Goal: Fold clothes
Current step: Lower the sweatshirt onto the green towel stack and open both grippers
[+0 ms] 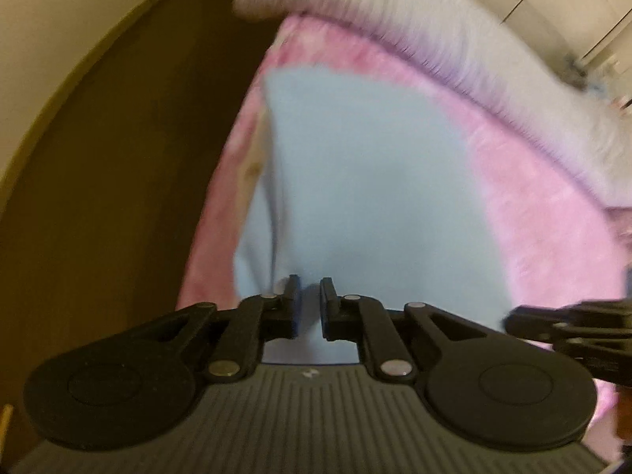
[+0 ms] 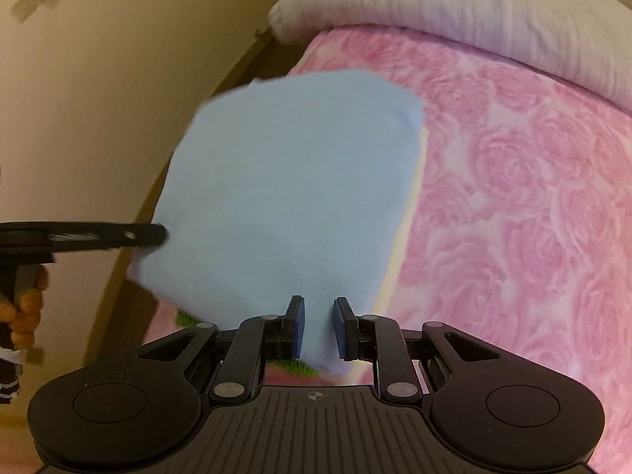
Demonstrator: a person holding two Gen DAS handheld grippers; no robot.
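A: Your light blue cloth [image 2: 284, 193] hangs lifted above the bed [image 2: 513, 197], over its left edge, near the head end. One corner sits between the pads of your left gripper [image 1: 309, 304], another in your right gripper [image 2: 319, 326].

B: How wide are they?

A: Left: a narrow gap, blue fabric pinched in it. Right: a slightly wider gap, a fold of the cloth running down through it; both have hold. Your left gripper also shows edge-on at the cloth's left side in the right wrist view.

B: Around it?

A: Pink rose-patterned blanket [image 1: 533, 197] covers the bed. White ribbed pillow [image 2: 474, 8] lies across the head end. Dark wooden floor [image 1: 130, 181] and cream wall [image 2: 110, 91] beyond the left edge. Left view blurred.
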